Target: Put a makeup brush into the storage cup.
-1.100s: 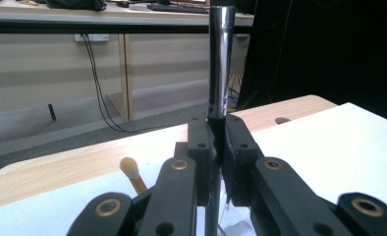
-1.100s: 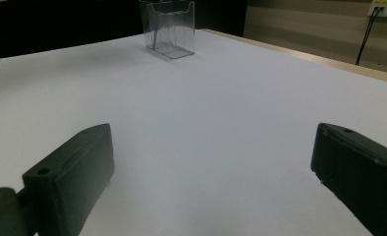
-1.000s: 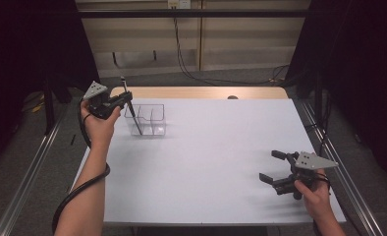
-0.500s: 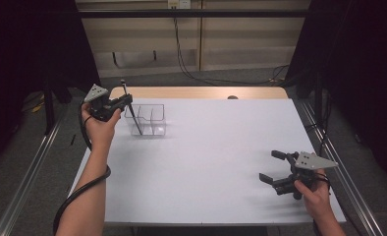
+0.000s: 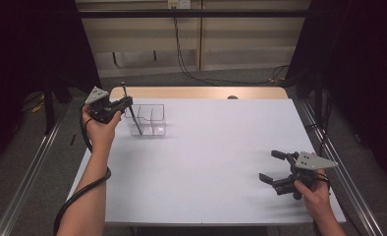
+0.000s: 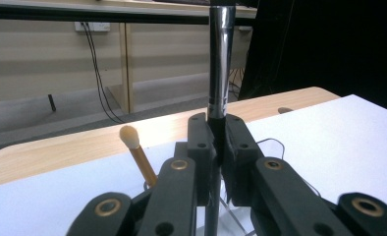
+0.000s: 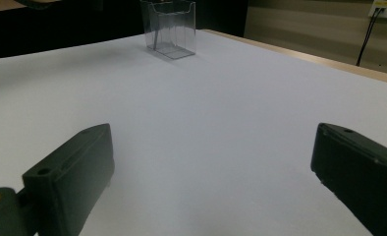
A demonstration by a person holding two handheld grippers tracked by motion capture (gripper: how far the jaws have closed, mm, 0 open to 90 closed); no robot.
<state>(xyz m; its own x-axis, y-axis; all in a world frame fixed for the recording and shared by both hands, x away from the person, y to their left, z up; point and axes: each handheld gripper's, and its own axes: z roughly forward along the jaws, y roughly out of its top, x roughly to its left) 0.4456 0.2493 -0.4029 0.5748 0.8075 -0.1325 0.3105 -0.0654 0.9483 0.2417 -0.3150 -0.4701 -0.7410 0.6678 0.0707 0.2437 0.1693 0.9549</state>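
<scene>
White worktop (image 5: 206, 162) spreads before you. Your left hand-held gripper (image 5: 124, 103) is clamped on a dark makeup brush (image 5: 132, 115) whose lower end stands in the clear organiser (image 5: 152, 123). Your right hand-held gripper (image 5: 272, 167) rests near the front right edge, jaws spread, holding nothing.

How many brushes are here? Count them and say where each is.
2. A metal brush is clamped in the left gripper, reaching into the holder. A wooden brush leans beside that gripper, lower end hidden. More may be hidden.
</scene>
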